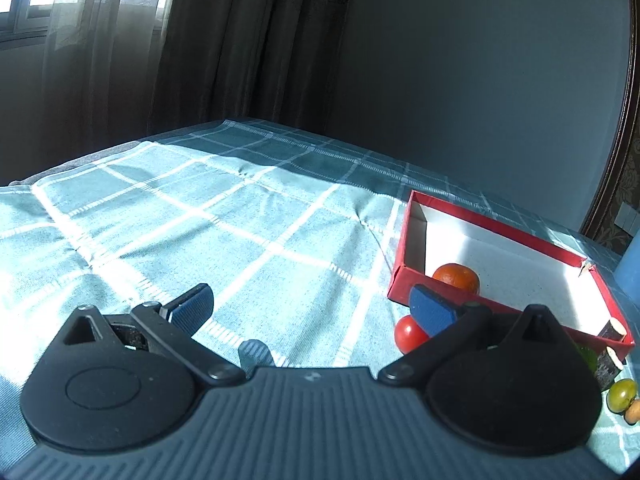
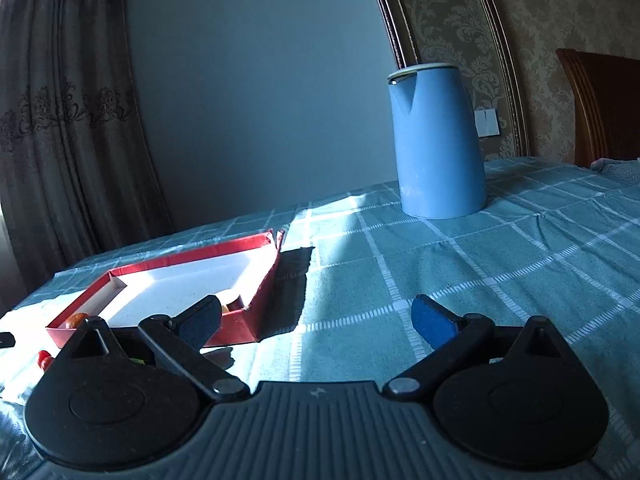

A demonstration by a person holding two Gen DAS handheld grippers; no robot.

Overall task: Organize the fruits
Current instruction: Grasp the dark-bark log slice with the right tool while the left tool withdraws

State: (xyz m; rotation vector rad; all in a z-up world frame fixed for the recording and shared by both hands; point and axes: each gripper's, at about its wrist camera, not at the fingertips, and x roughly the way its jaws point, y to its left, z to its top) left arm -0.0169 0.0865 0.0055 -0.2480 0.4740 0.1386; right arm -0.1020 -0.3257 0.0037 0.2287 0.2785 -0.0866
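Red cardboard is forming a shallow box with a white inside (image 1: 460, 236), and it is lying on the worktop covered by a teal checked cloth (image 1: 224, 216). A round orange fruit (image 1: 457, 276) is sitting inside the box, in the near left corner. A small round red fruit (image 1: 408, 334) is lying on the cloth just outside the box, right by its near wall. A small green fruit (image 1: 622, 393) and a tiny tan one (image 1: 633, 411) are lying on the cloth near the box's near right corner. Two short dark pieces with pale cut ends (image 1: 612, 330) are seen there too, one inside the box corner and one just outside it; what they are cannot be told.

The left hand-held gripper (image 1: 316, 304) is being held wide open above the cloth, and nothing is being held in it. Its right blue pad is in front of the box's near wall.

The right hand-held gripper (image 2: 316, 320) is also being held wide open with nothing in it. Its left finger is in front of the box's near right corner. A tall blue plastic kettle (image 2: 438, 144) is standing upright on the cloth, well behind the box.
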